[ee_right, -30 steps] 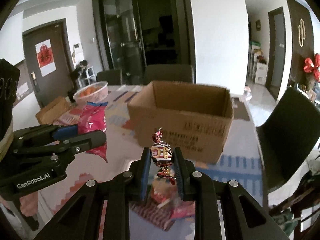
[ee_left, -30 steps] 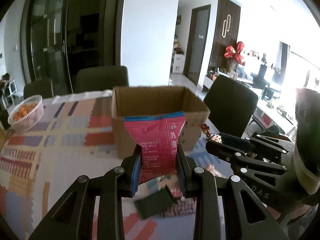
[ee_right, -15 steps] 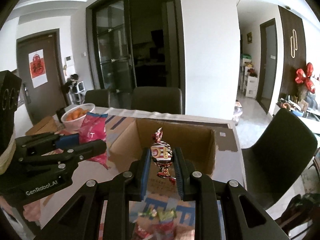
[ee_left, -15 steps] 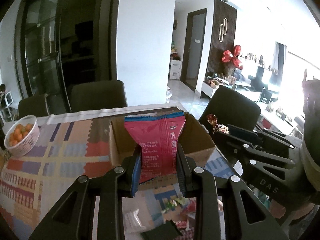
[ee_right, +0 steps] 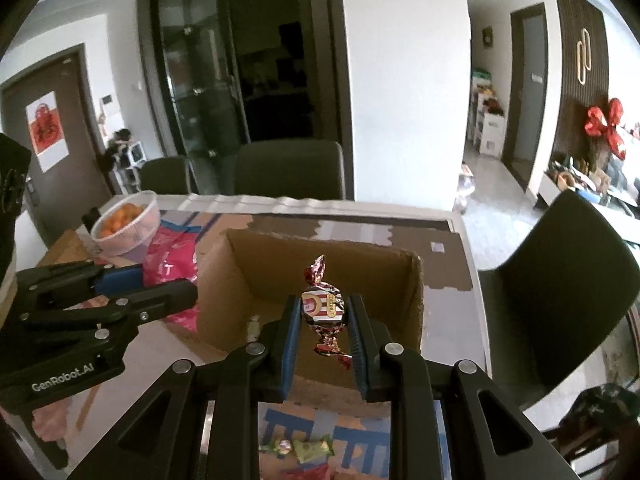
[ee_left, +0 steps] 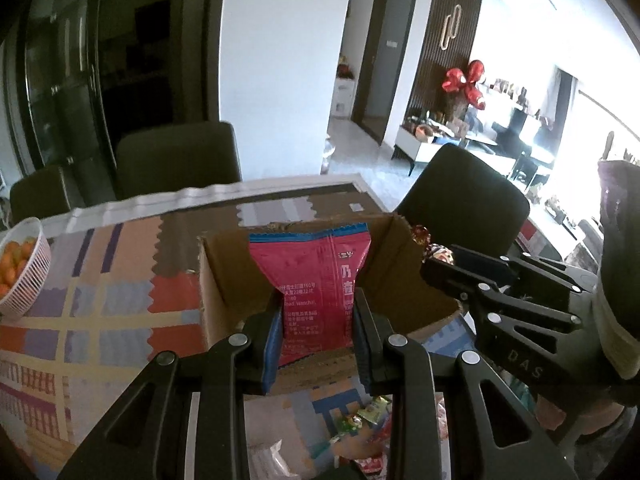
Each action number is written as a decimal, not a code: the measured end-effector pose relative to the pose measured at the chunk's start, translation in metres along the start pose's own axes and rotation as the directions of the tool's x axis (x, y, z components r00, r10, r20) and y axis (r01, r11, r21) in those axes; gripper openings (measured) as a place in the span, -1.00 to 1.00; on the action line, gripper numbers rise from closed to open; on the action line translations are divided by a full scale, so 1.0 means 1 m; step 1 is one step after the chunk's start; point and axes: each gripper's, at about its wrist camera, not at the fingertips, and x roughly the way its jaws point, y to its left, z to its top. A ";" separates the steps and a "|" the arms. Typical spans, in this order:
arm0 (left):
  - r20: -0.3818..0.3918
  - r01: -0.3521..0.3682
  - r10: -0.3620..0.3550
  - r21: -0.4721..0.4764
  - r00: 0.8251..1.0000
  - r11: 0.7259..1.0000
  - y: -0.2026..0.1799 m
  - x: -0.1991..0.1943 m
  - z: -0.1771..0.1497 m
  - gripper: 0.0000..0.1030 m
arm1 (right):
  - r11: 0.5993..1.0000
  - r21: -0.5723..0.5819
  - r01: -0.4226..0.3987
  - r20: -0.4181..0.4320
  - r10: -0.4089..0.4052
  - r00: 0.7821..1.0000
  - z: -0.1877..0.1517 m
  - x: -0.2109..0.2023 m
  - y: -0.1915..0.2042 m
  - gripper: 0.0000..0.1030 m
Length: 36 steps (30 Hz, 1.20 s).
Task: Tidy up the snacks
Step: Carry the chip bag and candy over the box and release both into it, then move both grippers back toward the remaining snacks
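Now both grippers have come over the box (ee_right: 320, 280). Left gripper (ee_left: 316, 336) pinches the pouch (ee_left: 316, 280), right gripper (ee_right: 322, 328) pinches the candy (ee_right: 323, 308); dropping them in looks next.

I see a table (ee_left: 120, 312) covered with a patchwork cloth of orange, grey, blue and brown blocks, its far edge striped pale. An open cardboard box (ee_left: 224, 280) stands on it, right of centre in my left view. At the far left corner sits a white lattice basket (ee_left: 30, 280) of small orange fruit. Near me, in front of the box, loose wrapped sweets (ee_right: 304, 450) lie scattered on the cloth. From the right camera a brown board or flattened carton (ee_right: 66, 246) lies beside the basket, though I cannot tell what it is.
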 end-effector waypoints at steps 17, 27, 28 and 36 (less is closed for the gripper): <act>-0.049 -0.052 0.052 0.003 0.997 0.999 0.004 0.011 -0.010 0.00 | 0.995 0.015 0.094 -0.068 -0.093 0.993 -0.015 0.016 -0.009 -0.01; 0.061 -0.077 0.075 0.039 0.995 0.996 -0.011 -0.043 -0.036 0.18 | 0.996 0.018 0.085 -0.022 -0.085 0.996 -0.035 -0.027 0.001 0.13; 0.071 -0.077 0.074 0.042 0.995 0.996 -0.013 -0.049 -0.040 0.20 | 0.997 0.018 0.081 -0.012 -0.081 0.997 -0.038 -0.034 0.003 0.13; 0.122 -0.092 0.084 0.065 0.989 0.994 -0.023 -0.077 -0.067 0.30 | 0.996 0.009 0.093 0.042 -0.093 0.995 -0.056 -0.063 0.014 0.27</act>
